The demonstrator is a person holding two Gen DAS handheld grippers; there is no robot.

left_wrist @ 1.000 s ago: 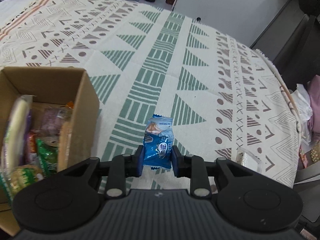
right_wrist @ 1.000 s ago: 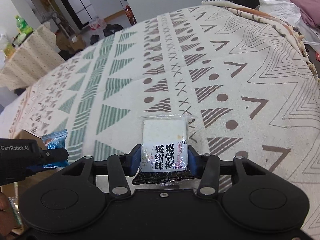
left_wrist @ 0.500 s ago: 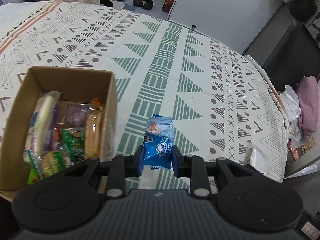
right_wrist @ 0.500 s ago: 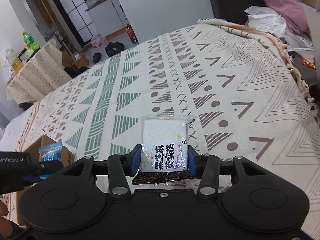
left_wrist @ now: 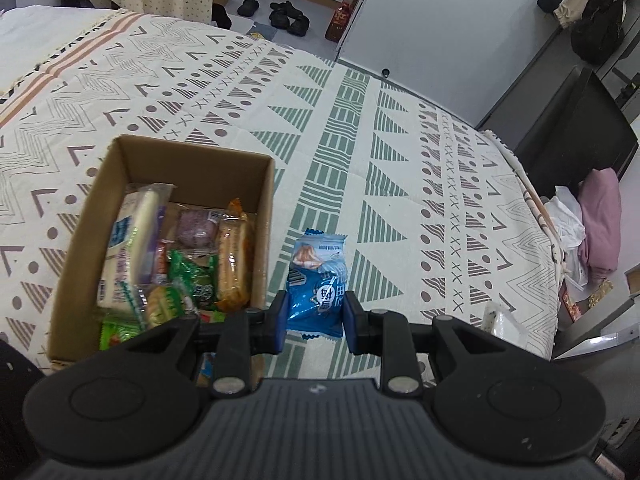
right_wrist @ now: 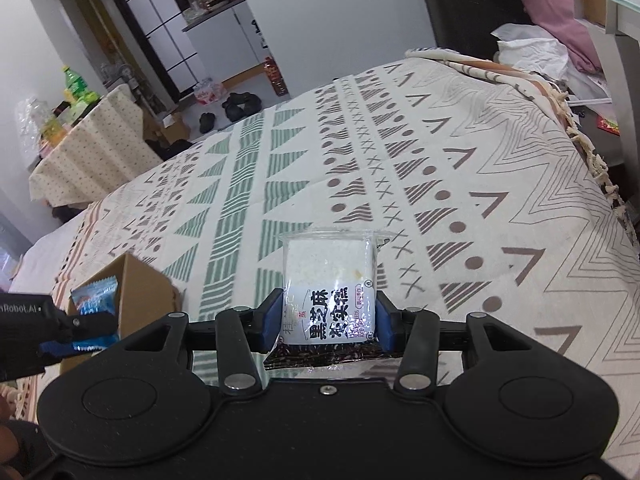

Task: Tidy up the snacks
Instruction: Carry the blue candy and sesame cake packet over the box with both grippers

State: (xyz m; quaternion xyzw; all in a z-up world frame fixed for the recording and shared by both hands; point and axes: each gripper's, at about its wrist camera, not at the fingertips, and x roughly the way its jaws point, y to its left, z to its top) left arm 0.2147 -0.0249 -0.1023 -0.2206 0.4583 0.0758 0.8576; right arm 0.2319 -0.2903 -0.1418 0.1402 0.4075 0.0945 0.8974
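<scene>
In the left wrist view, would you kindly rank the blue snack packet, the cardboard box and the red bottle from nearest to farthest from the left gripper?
1. Blue snack packet: clamped in the left gripper.
2. Cardboard box: just left, on the bedspread.
3. Red bottle: far off on the floor, top of view.

The left gripper (left_wrist: 315, 316) is being pointed steeply down, and its two blue pads are being pressed on the sides of a blue packet (left_wrist: 317, 286). The right gripper (right_wrist: 330, 320) is being tilted down too, with its jaws being squeezed on a white packet (right_wrist: 330, 288). In the right view, the left gripper (right_wrist: 86, 322) is being held off to the left side.
</scene>
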